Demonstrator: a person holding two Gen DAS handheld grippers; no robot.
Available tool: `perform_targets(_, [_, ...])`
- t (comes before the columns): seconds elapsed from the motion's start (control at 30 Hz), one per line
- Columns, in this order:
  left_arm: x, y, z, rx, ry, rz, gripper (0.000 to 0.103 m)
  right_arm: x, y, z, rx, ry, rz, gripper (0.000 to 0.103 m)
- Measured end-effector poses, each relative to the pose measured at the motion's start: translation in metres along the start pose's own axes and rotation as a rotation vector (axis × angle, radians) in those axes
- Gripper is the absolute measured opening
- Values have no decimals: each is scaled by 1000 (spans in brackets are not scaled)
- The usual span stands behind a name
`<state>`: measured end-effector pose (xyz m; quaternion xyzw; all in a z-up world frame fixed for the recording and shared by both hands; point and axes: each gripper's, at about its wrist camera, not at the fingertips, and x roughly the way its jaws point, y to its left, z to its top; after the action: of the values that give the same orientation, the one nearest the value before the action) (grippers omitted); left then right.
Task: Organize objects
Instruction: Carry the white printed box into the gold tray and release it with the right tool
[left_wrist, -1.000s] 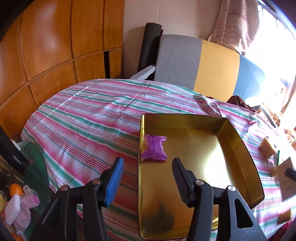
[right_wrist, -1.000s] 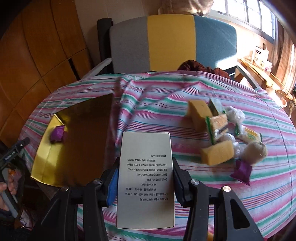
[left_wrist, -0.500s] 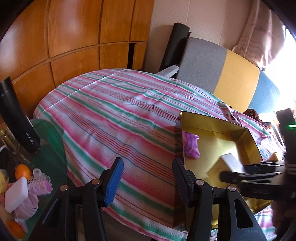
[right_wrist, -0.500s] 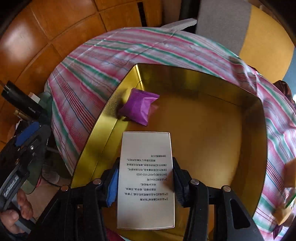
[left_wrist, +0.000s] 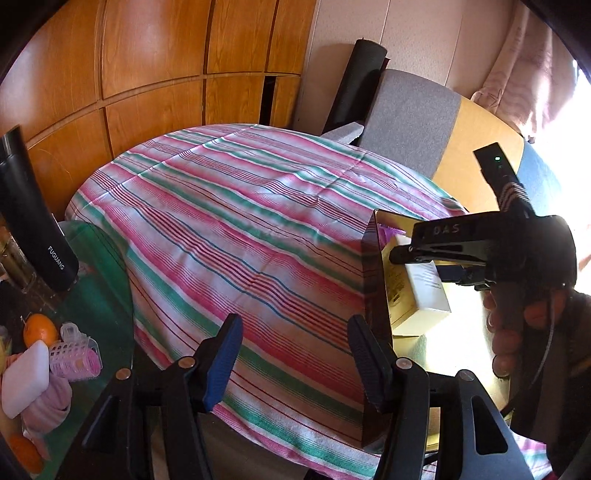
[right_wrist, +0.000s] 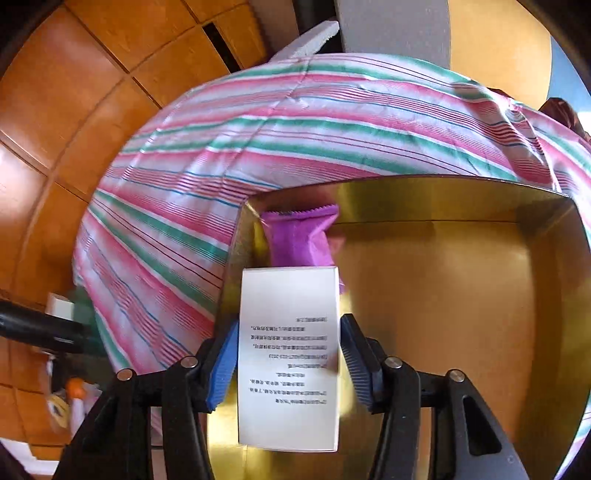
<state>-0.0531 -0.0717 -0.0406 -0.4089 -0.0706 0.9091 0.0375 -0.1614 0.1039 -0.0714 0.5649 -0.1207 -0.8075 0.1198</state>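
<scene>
A white box (right_wrist: 288, 354) with printed text lies in the gold tray (right_wrist: 443, 295), its far end against a purple packet (right_wrist: 299, 240) in the tray's left corner. My right gripper (right_wrist: 290, 323) straddles the box. Its jaws are opening, and thin gaps show between the pads and the box sides. In the left wrist view the same box (left_wrist: 424, 291) rests by the tray wall (left_wrist: 376, 277) under the right gripper (left_wrist: 402, 258). My left gripper (left_wrist: 295, 325) hovers over the striped cloth left of the tray, its jaws opening with nothing between them.
The striped tablecloth (left_wrist: 240, 221) covers a round table. A black flask (left_wrist: 33, 221), an orange (left_wrist: 40, 332) and pink rollers (left_wrist: 74, 354) sit on a green glass side table at the left. A grey and yellow chair (left_wrist: 410, 118) stands behind. A hand (left_wrist: 506, 332) holds the right gripper.
The right gripper brought the box from above the cloth down into the tray beside the purple packet, then loosened its jaws. The left gripper shifted left, off the tray.
</scene>
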Motion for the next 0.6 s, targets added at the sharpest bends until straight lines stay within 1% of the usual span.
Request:
perform_targets(0.1, [-2, -1, 0, -1, -8, 4, 62, -13, -1, -6, 6, -29, 34, 64])
perform_targets(0.23, [-9, -4, 0, 14, -24, 9, 62, -36, -2, -16, -23, -71, 34, 64])
perform_targets(0.33, [-15, -8, -1, 29, -36, 10, 63, -50, -6, -23, -45, -104, 15, 64])
perform_targets(0.6, [-27, -25, -4, 81, -57, 1, 64, -89, -22, -68, -117, -192, -55, 65])
